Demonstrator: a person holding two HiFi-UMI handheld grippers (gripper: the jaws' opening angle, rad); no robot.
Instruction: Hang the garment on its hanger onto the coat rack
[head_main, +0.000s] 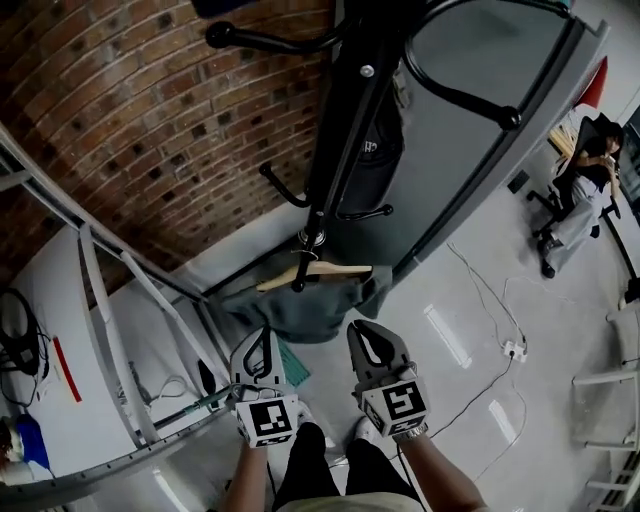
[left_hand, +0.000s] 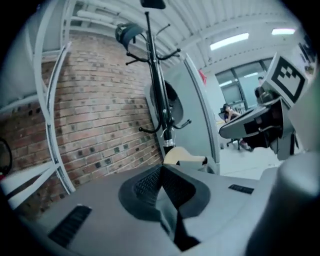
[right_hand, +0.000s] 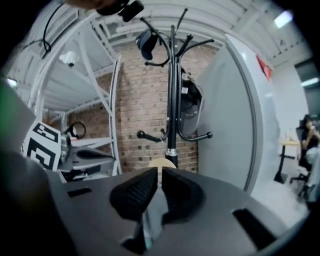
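Dark grey-green garment (head_main: 300, 305) on its pale wooden hanger (head_main: 320, 271) is resting low against the black metal coat rack (head_main: 345, 120). Near it, the left gripper (head_main: 264, 334) and right gripper (head_main: 360, 330) are hovering, fingers pressed together, empty.

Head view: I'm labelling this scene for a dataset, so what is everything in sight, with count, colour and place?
coat rack: one, black, in front of the brick wall
bag: one, black, hanging on the rack
cap: one, dark, on a top hook
hanger: one, pale wood, at the foot of the rack's pole
garment: one, dark grey-green, heaped on the floor under the hanger
brick wall: one, red-brown, behind the rack
panel: one, grey, right of the rack
shelf frame: one, white, at left
power strip: one, white, on the floor at right, with cables
seated person: one, far right
left gripper: grey, shut, empty
right gripper: grey, shut, empty
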